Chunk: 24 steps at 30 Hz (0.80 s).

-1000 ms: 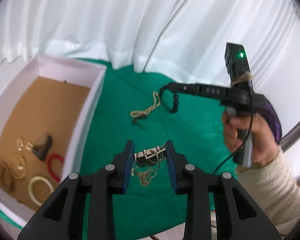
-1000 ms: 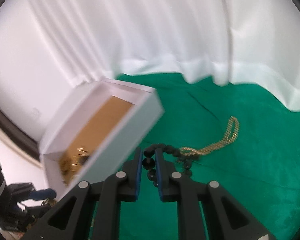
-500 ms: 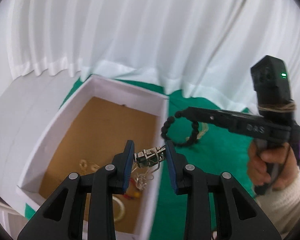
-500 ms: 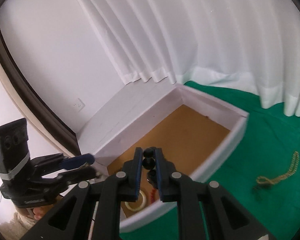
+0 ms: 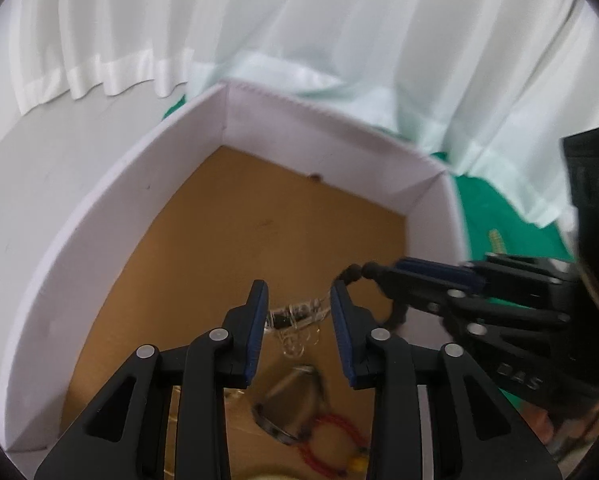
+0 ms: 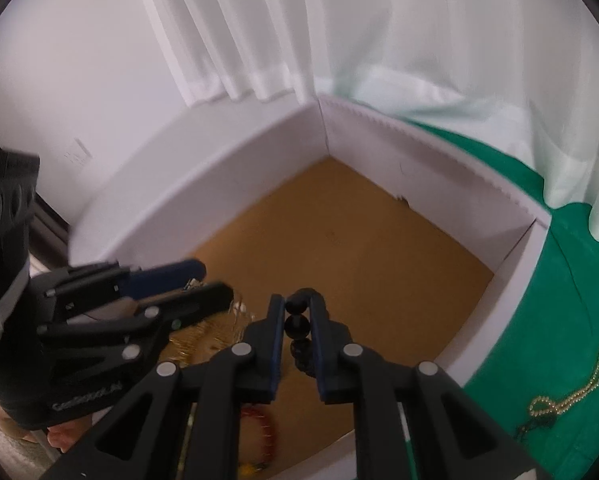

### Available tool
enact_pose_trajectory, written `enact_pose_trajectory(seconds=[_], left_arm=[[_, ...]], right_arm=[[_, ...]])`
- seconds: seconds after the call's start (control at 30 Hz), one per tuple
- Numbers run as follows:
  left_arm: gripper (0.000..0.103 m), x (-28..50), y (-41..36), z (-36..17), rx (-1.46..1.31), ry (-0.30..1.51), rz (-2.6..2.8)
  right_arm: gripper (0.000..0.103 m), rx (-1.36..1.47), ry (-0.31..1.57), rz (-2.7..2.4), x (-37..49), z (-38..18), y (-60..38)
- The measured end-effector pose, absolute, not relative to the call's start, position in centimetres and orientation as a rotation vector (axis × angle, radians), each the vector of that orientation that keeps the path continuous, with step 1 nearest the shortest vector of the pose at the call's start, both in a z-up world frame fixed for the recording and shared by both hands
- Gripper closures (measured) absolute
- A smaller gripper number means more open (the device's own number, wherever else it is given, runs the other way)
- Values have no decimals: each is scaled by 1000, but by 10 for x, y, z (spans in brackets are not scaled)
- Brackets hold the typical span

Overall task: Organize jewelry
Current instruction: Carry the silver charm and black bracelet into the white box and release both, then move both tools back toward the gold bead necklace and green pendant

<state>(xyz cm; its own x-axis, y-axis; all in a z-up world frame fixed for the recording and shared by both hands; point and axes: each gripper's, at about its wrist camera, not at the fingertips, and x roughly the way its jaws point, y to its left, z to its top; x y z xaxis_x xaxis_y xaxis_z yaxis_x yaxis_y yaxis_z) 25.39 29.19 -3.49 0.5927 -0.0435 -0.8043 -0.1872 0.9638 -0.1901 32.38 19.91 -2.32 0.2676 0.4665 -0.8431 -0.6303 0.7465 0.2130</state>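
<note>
Jewelry lay nearest the cameras: a red beaded bracelet [image 5: 331,442] at the near edge of the white cardboard box with a brown floor [image 5: 235,120]. Above that floor, the left gripper [image 5: 299,312] pinched a silver linked chain [image 5: 295,316] across a narrow gap, and the right gripper [image 6: 297,316] clamped a black beaded bracelet [image 6: 299,326]. Both pieces hung over the box, so the drop-off seemed at hand; parting the fingers should release them. Farther off, a gold beaded necklace [image 6: 571,390] waited on the green cloth [image 6: 559,280].

Your two wrist cameras both look steeply down, close in, into the white-walled, brown-floored cardboard box [image 5: 331,132] [image 6: 415,168] — left view from its left, right view from its right.
</note>
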Motion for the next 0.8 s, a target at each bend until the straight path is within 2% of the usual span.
enact_pose_trajectory(seconds=[0.03, 0.07, 0.1, 0.13, 0.2, 0.3, 0.43, 0.8], left_arm=[[50, 254, 293, -38, -256, 944, 112], [37, 249, 296, -40, -250, 943, 149], [27, 245, 298, -40, -249, 934, 165], [24, 237, 299, -38, -246, 917, 181], [23, 222, 299, -31, -240, 891, 194], [15, 196, 287, -13, -216, 852, 214], [8, 164, 253, 8, -154, 798, 232], [8, 125, 155, 32, -20, 741, 172]], right_arm=[[84, -178, 1075, 732, 324, -28, 198], [77, -178, 1082, 722, 324, -31, 197], [61, -172, 1084, 710, 324, -32, 195], [48, -163, 1079, 703, 322, -31, 190], [46, -144, 1056, 701, 317, -23, 179], [45, -144, 1013, 686, 308, -8, 163], [34, -155, 955, 653, 284, 16, 131], [34, -219, 850, 530, 221, 50, 42]])
